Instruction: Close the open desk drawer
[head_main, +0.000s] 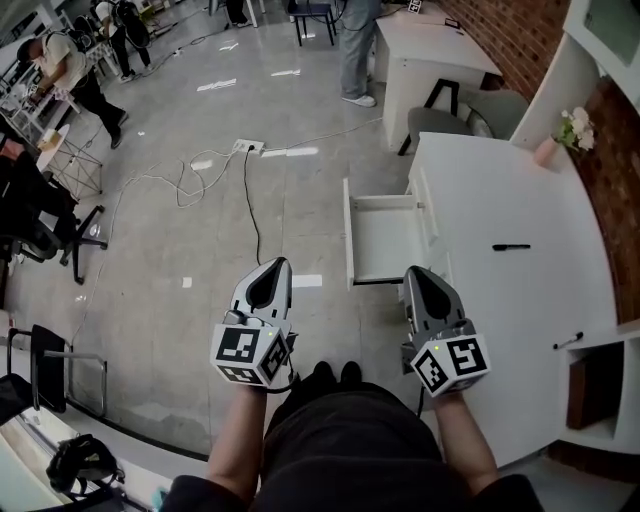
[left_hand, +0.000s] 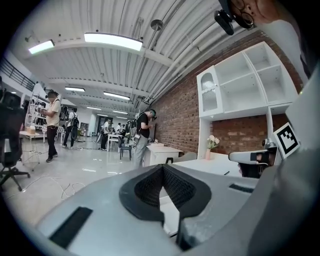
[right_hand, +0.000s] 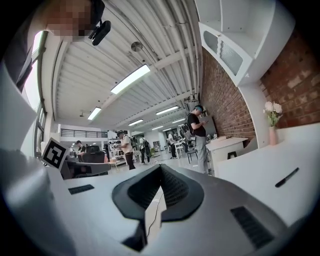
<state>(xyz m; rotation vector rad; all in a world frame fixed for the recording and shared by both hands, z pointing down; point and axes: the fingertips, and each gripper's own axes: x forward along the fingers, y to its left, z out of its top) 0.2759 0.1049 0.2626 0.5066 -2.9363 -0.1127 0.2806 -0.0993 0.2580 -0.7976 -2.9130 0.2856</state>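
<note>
Your left gripper (head_main: 272, 268) and right gripper (head_main: 418, 275) both have their jaws pressed together, holding nothing. The drawer (head_main: 385, 238) stands pulled out of the white counter (head_main: 500, 190), empty, just ahead of your right gripper.

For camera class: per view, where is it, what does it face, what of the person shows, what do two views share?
Head view: on head, steeply down at drawer, desk; forearms, left gripper, right gripper show.
Left gripper view: rides it, faces across the floor; shut jaws.
Right gripper view: rides it, faces along the desk; shut jaws.
Shared: pen, head and right gripper views.
</note>
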